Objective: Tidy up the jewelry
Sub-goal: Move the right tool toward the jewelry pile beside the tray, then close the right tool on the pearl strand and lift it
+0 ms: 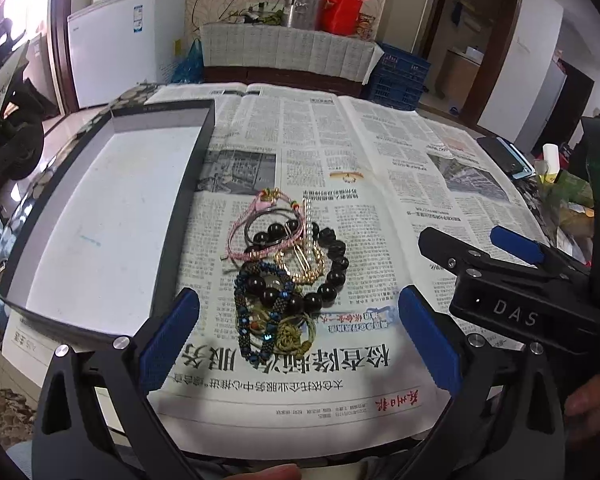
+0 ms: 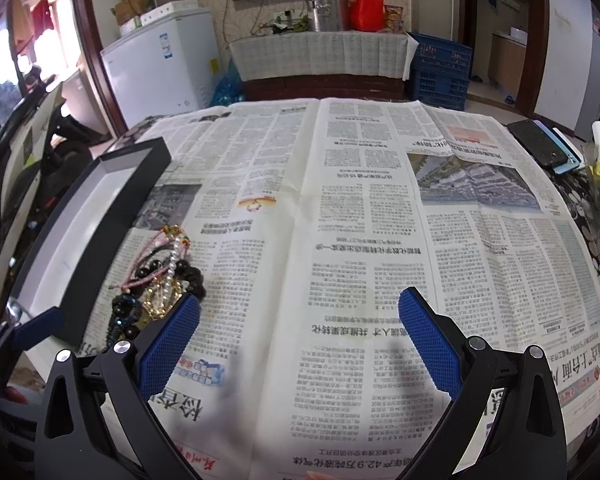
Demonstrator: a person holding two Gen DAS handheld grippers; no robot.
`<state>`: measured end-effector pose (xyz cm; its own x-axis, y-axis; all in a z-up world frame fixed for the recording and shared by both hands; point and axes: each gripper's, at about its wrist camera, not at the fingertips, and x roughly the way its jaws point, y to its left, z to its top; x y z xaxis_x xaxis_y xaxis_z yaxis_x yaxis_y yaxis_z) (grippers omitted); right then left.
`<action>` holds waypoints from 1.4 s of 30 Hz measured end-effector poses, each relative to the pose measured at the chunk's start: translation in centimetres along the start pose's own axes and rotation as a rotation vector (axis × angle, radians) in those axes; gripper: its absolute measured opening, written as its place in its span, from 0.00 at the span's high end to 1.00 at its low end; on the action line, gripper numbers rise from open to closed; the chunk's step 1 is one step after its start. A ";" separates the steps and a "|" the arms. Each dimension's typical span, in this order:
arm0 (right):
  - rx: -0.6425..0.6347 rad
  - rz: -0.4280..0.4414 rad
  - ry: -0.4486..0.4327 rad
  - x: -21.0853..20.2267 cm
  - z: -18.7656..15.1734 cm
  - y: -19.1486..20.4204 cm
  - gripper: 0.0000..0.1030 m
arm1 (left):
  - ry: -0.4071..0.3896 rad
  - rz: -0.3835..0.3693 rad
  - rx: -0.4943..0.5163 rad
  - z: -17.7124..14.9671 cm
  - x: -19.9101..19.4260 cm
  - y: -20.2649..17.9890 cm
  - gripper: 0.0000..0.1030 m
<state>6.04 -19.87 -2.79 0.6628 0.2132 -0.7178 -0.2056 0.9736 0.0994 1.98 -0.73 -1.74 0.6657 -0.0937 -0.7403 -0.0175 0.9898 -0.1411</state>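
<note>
Several beaded, braided bracelets (image 1: 288,272) tangle on crinkled newspaper (image 1: 380,208).

Black left gripper (image 1: 300,312), blue textured pads (image 1: 168,344), silver screws.

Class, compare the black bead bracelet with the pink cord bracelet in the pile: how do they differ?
The black bead bracelet is a ring of large, glossy round beads; the pink cord bracelet is a thin woven string. The bead bracelet is dark, the cord one pale pink. The bead bracelet lies towards the right of the pile, the cord one on the side nearer the box. Both lie tangled together on the newspaper.
</note>
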 end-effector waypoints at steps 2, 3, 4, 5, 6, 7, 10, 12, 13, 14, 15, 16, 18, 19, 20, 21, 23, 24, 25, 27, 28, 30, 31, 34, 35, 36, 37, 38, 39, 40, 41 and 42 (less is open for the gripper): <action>-0.028 -0.003 -0.032 -0.2 0.1 0.4 0.02 | -0.008 -0.030 -0.003 0.1 -0.1 0.1 0.05; -0.041 -0.005 -0.046 -0.3 0.1 0.6 0.02 | -0.008 -0.042 -0.005 0.1 -0.1 0.1 0.05; -0.047 -0.002 -0.057 -0.3 0.1 0.8 0.02 | -0.010 -0.043 -0.006 0.2 -0.1 0.2 0.05; -0.048 0.003 -0.057 -0.3 0.2 0.8 0.02 | -0.014 -0.044 -0.001 0.2 -0.2 0.3 0.05; -0.046 0.014 -0.055 -0.2 0.2 0.8 0.02 | -0.020 -0.045 0.004 0.2 -0.2 0.3 0.05; -0.041 0.029 -0.057 -0.2 0.3 0.8 0.02 | -0.032 -0.041 0.011 0.3 -0.3 0.3 0.05; -0.043 0.095 -0.073 -0.2 0.5 1.0 0.02 | -0.061 -0.009 0.020 0.5 -0.7 0.8 0.05; -0.053 0.090 -0.086 -0.2 0.6 1.4 0.02 | -0.055 -0.009 0.000 0.6 -0.7 1.3 0.05; -0.062 0.083 -0.092 -0.3 0.7 1.7 0.02 | -0.047 -0.017 -0.018 0.6 -0.6 1.7 0.05; -0.073 0.074 -0.103 -0.3 0.7 2.0 0.02 | -0.039 -0.027 -0.038 0.6 -0.6 2.1 0.05; -0.081 0.074 -0.107 -0.3 0.7 2.2 0.02 | -0.033 -0.031 -0.049 0.6 -0.5 2.4 0.05; -0.091 0.079 -0.103 -0.2 0.7 2.4 0.02 | -0.029 -0.029 -0.054 0.6 -0.4 2.5 0.05; -0.101 0.091 -0.096 0.0 0.8 2.7 0.02 | -0.034 -0.010 -0.042 0.6 -0.3 2.7 0.05; -0.099 0.096 -0.091 0.1 0.8 2.8 0.02 | -0.038 -0.006 -0.039 0.6 -0.3 2.8 0.05; -0.097 0.104 -0.080 0.2 0.9 2.8 0.02 | -0.037 -0.010 -0.044 0.6 -0.3 3.0 0.05; -0.095 0.110 -0.076 0.3 0.9 2.9 0.02 | -0.037 -0.011 -0.051 0.6 -0.3 3.2 0.05; -0.099 0.112 -0.068 0.4 1.0 3.3 0.02 | -0.056 0.000 -0.064 0.6 -0.5 3.7 0.05; -0.101 0.120 -0.063 0.4 1.0 3.5 0.02 | -0.082 0.019 -0.075 0.6 -0.8 4.0 0.05; -0.100 0.123 -0.058 0.5 1.0 3.7 0.02 | -0.103 0.039 -0.077 0.6 -1.1 4.2 0.05; -0.086 0.144 -0.044 0.6 1.0 3.9 0.02 | -0.134 0.092 -0.067 0.8 -1.4 4.6 0.05; -0.076 0.157 -0.037 0.8 1.0 3.9 0.02 | -0.139 0.108 -0.066 0.9 -1.5 4.8 0.05; -0.066 0.162 -0.030 1.0 1.0 3.9 0.03 | -0.136 0.128 -0.061 1.0 -1.5 5.2 0.05; -0.062 0.168 -0.025 1.1 1.0 3.9 0.04 | -0.134 0.126 -0.064 1.0 -1.4 5.4 0.05; -0.040 0.201 -0.005 1.4 1.0 3.7 0.07 | -0.128 0.114 -0.078 1.2 -1.7 6.1 0.05; -0.034 0.216 0.002 1.5 1.0 3.7 0.13 | -0.139 0.102 -0.093 1.2 -2.0 6.5 0.05; -0.033 0.220 0.004 1.6 1.0 3.7 0.22 | -0.143 0.089 -0.106 1.3 -2.2 6.8 0.05; -0.035 0.230 0.005 1.6 1.0 3.8 0.27 | -0.142 0.087 -0.116 1.3 -2.3 7.1 0.05; -0.042 0.240 0.010 1.8 1.1 4.0 0.33 | -0.133 0.088 -0.119 1.3 -2.2 7.2 0.05; -0.048 0.244 0.009 1.9 1.2 4.2 0.34 | -0.120 0.092 -0.115 1.3 -2.0 7.1 0.05; -0.055 0.252 0.008 2.1 1.3 4.4 0.34 | -0.108 0.096 -0.112 1.2 -1.8 7.0 0.05; -0.062 0.261 0.010 2.2 1.4 4.5 0.37 | -0.092 0.094 -0.106 1.1 -1.5 6.9 0.05; -0.073 0.268 0.012 2.5 1.6 4.8 0.39 | -0.084 0.089 -0.101 1.1 -1.4 6.8 0.05</action>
<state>7.81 -14.54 -3.02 0.5689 0.4612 -0.6810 -0.4240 0.8739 0.2377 1.76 6.21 -0.98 0.7180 0.0071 -0.6960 -0.1511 0.9777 -0.1459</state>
